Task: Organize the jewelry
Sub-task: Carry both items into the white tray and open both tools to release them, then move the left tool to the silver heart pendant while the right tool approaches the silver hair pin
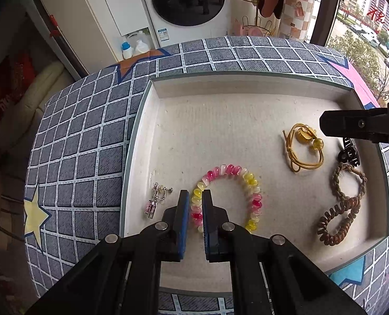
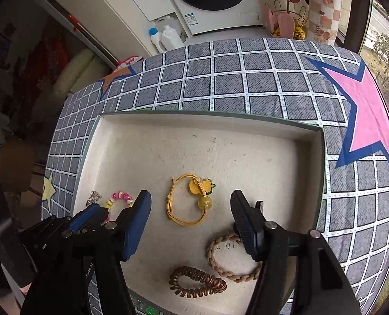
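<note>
Read one marking with confidence: white lettering ending in "botAI" runs lengthwise along the left arm of the right gripper; its first letter is unclear.

Treat all other markings as illegible:
- Window: large red Chinese characters are on the glass, too distorted to read.
- Washer: a blue-and-white sticker sits on the front panel below the door; its print is too small. A red shape shows in the door glass, blurred.
- Tray: faint handwritten marks stand on the floor inside the braided tie; you cannot make them out for certain.
- Bottle: no label text resolves.
</note>
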Demonstrator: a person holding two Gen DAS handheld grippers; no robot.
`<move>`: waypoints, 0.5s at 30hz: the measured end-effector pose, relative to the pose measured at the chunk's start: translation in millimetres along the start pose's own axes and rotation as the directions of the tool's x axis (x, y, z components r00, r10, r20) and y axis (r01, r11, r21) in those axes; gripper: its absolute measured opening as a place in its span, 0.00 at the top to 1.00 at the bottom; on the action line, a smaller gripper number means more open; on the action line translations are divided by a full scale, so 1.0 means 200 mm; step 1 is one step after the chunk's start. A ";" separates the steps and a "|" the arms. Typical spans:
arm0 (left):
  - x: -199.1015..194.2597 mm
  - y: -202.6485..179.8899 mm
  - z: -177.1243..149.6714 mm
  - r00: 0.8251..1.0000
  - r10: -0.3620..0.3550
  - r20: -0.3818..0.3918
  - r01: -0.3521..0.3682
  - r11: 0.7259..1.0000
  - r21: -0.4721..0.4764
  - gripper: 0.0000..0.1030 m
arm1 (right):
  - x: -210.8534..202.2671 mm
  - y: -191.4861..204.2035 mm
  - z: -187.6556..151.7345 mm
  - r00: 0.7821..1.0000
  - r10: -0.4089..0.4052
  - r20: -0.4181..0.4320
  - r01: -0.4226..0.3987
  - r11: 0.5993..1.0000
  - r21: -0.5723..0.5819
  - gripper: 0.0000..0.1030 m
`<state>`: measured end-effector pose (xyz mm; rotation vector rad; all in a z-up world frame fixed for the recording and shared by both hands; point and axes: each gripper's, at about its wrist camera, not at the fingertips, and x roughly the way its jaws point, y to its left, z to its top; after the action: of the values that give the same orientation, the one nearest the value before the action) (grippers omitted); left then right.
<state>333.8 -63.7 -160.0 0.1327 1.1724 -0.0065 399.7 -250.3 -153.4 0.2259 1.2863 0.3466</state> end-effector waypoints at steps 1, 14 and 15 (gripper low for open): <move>-0.01 0.00 0.00 1.000 -0.005 0.004 0.005 1.000 -0.001 0.79 | -0.02 0.00 0.00 1.000 0.003 0.005 -0.003 1.000 0.007 0.35; -0.13 0.06 -0.06 0.997 -0.001 0.077 0.005 0.999 -0.053 0.00 | -0.18 0.00 -0.10 0.998 0.020 0.055 -0.023 0.998 0.063 0.31; -0.15 0.06 -0.07 0.996 0.009 0.087 -0.005 0.999 -0.043 0.00 | -0.19 0.00 -0.12 0.998 0.027 0.059 -0.031 0.997 0.068 0.24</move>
<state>309.1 -52.2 -136.0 0.0979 1.0841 0.0186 368.3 -265.1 -125.8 0.3115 1.2396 0.3188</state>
